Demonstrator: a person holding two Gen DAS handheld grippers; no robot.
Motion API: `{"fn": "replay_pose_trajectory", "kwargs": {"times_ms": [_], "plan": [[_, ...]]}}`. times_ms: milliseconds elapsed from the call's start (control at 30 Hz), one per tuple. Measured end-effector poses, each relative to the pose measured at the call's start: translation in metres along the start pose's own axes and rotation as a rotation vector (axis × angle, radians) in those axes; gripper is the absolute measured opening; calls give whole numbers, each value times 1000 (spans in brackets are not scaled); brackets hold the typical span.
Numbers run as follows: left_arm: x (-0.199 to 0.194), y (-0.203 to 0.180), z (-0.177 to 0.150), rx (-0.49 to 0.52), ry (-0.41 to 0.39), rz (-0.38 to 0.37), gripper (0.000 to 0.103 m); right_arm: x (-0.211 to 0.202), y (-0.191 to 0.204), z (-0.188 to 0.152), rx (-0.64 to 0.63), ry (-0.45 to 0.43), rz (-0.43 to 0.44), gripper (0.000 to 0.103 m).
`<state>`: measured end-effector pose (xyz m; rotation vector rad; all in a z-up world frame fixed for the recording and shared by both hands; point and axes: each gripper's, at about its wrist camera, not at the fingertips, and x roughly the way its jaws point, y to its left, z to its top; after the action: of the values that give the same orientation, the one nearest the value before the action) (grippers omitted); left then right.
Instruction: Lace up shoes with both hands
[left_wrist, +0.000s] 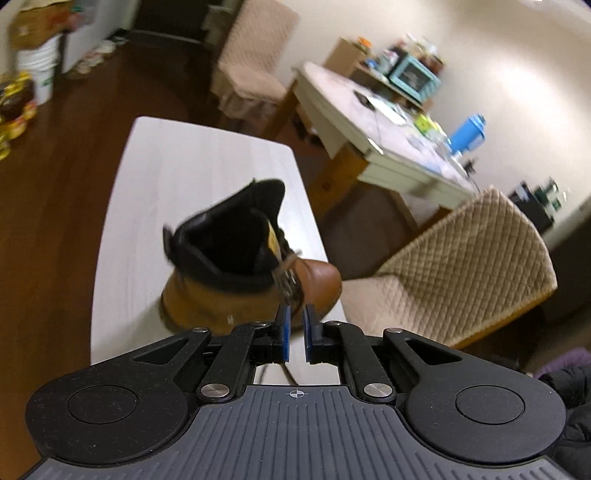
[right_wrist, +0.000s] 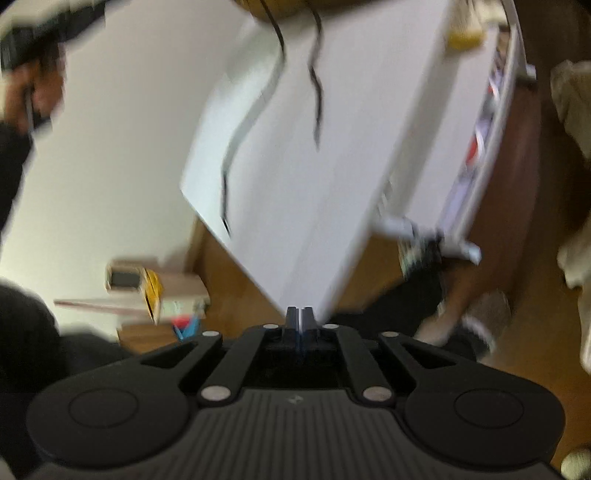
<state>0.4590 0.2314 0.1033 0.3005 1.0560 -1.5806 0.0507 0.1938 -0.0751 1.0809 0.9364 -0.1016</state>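
A tan boot (left_wrist: 255, 291) with a black collar stands on the white table (left_wrist: 192, 177) in the left wrist view, just ahead of my left gripper (left_wrist: 296, 319). A lace (left_wrist: 290, 291) runs from the boot's eyelets in between the blue pads. A gap shows beside it, so the pads do not clamp it. In the blurred right wrist view, two dark lace ends (right_wrist: 317, 92) trail from the boot's edge (right_wrist: 280, 7) across the table (right_wrist: 332, 184). My right gripper (right_wrist: 299, 314) hangs off the table's near corner, its jaws parted by a narrow slit with nothing between them.
Two quilted beige chairs (left_wrist: 469, 269) and a cluttered table (left_wrist: 373, 122) stand to the right of the white table. Cardboard boxes (right_wrist: 147, 291) lie on the floor at left. A person's slippered feet (right_wrist: 469, 321) are at right, a hand (right_wrist: 33, 85) at upper left.
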Motion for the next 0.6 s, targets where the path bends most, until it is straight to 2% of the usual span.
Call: {"fn": "replay_pose_trajectory", "kwargs": {"times_ms": [67, 167, 267, 333, 433, 533, 600], "plan": [[-1, -1, -11, -35, -18, 7, 6, -7, 8, 22, -28, -116, 3, 14], [9, -11, -36, -77, -30, 18, 6, -10, 32, 69, -135, -290, -36, 15], [16, -10, -33, -65, -28, 16, 6, -12, 57, 115, -242, -428, -79, 15], [17, -6, -15, -41, -44, 19, 6, -12, 67, 149, -270, -490, -87, 15], [16, 2, 14, -4, -62, 23, 6, -5, 77, 180, -298, -524, -93, 15], [19, 9, 39, 28, -47, 11, 6, 9, 87, 197, -371, -504, -149, 15], [32, 20, 66, 71, -7, -2, 6, 20, 87, 200, -420, -477, -178, 15]]}}
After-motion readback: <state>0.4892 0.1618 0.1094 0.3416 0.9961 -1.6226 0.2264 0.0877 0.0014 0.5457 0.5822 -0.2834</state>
